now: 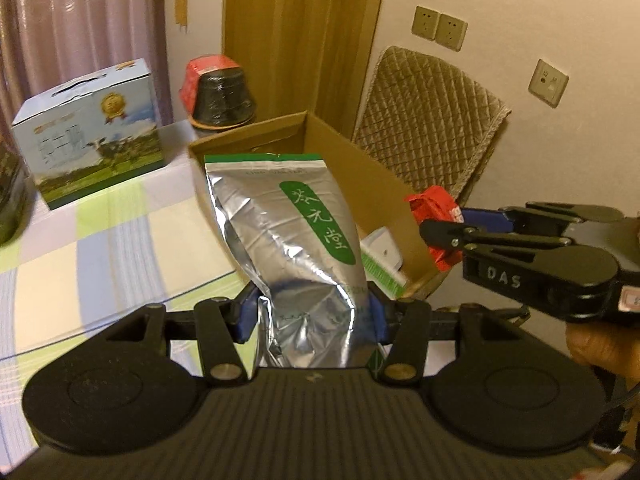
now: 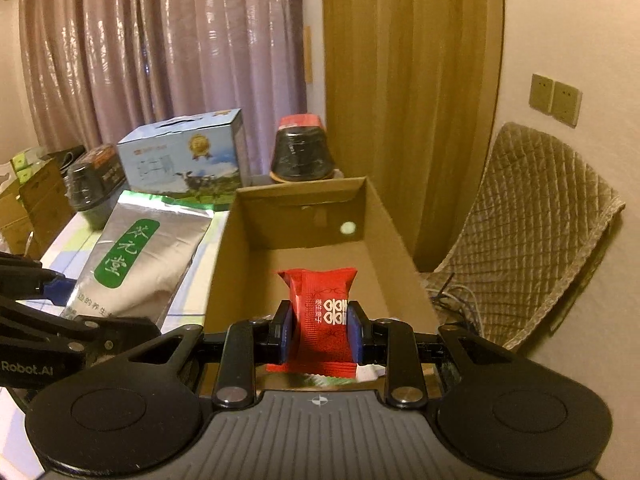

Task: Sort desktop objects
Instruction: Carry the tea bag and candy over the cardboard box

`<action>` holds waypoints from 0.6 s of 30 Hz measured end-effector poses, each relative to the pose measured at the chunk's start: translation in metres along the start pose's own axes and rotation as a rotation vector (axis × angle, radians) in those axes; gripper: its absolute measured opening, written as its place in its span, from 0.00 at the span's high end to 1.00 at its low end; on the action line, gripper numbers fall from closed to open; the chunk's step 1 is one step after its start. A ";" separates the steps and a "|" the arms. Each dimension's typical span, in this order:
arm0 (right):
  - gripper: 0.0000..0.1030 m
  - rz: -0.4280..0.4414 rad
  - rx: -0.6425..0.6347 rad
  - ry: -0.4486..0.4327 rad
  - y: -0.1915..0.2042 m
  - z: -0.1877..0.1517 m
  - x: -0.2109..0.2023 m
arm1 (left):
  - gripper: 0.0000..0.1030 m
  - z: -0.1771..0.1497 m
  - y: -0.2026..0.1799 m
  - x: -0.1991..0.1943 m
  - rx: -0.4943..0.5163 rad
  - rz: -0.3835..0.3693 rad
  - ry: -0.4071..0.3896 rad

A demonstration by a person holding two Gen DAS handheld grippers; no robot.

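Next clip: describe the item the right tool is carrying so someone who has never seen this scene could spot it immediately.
Find the open cardboard box on the checked tablecloth, beside the quilted chair. Above its near end, the right tool is shut on a small red packet with white characters printed on its front. Unlike the large silver pouch with a green label in the left tool, it is small and red all over.

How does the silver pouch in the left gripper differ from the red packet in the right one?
The silver foil pouch is shiny with a green label; the red packet is matte red with white print. The pouch is much larger, reaching well past its fingers; the packet barely does. Both are clamped between blue-padded fingers, near the open cardboard box.
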State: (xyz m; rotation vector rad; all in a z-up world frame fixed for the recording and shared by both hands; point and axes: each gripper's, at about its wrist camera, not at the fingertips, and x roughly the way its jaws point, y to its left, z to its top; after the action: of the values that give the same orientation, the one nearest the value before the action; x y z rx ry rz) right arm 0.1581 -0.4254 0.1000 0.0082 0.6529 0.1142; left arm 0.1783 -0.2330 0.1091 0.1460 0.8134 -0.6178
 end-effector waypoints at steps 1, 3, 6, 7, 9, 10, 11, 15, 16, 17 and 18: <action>0.75 -0.002 0.002 0.001 -0.004 0.002 0.002 | 0.53 0.004 -0.002 0.003 -0.001 -0.004 0.000; 0.75 -0.004 0.008 0.002 -0.012 0.005 0.006 | 0.53 0.012 -0.004 0.011 -0.007 -0.010 -0.001; 0.75 -0.006 0.011 0.006 -0.021 0.011 0.014 | 0.53 0.023 -0.004 0.022 -0.031 -0.004 -0.003; 0.75 -0.006 0.011 0.007 -0.022 0.012 0.017 | 0.53 0.026 -0.002 0.026 -0.042 -0.004 -0.003; 0.75 -0.005 0.011 0.011 -0.026 0.016 0.024 | 0.53 0.032 0.000 0.034 -0.063 -0.007 -0.005; 0.75 -0.005 0.011 0.013 -0.027 0.018 0.028 | 0.53 0.035 0.002 0.039 -0.072 -0.009 -0.004; 0.75 -0.005 0.012 0.015 -0.028 0.020 0.031 | 0.53 0.038 0.004 0.044 -0.080 -0.011 -0.002; 0.75 0.004 0.018 0.025 -0.032 0.026 0.047 | 0.53 0.046 0.010 0.061 -0.092 -0.005 0.003; 0.75 0.007 0.018 0.027 -0.033 0.028 0.052 | 0.53 0.048 0.012 0.066 -0.095 -0.002 0.005; 0.75 0.007 0.017 0.028 -0.033 0.030 0.055 | 0.53 0.050 0.014 0.070 -0.101 -0.001 0.005; 0.75 0.007 0.016 0.030 -0.034 0.032 0.060 | 0.53 0.052 0.017 0.074 -0.109 -0.003 0.005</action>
State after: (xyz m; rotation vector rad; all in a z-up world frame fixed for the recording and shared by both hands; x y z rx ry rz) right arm 0.2280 -0.4518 0.0877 0.0245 0.6839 0.1164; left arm 0.2593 -0.2717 0.0900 0.0471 0.8507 -0.5745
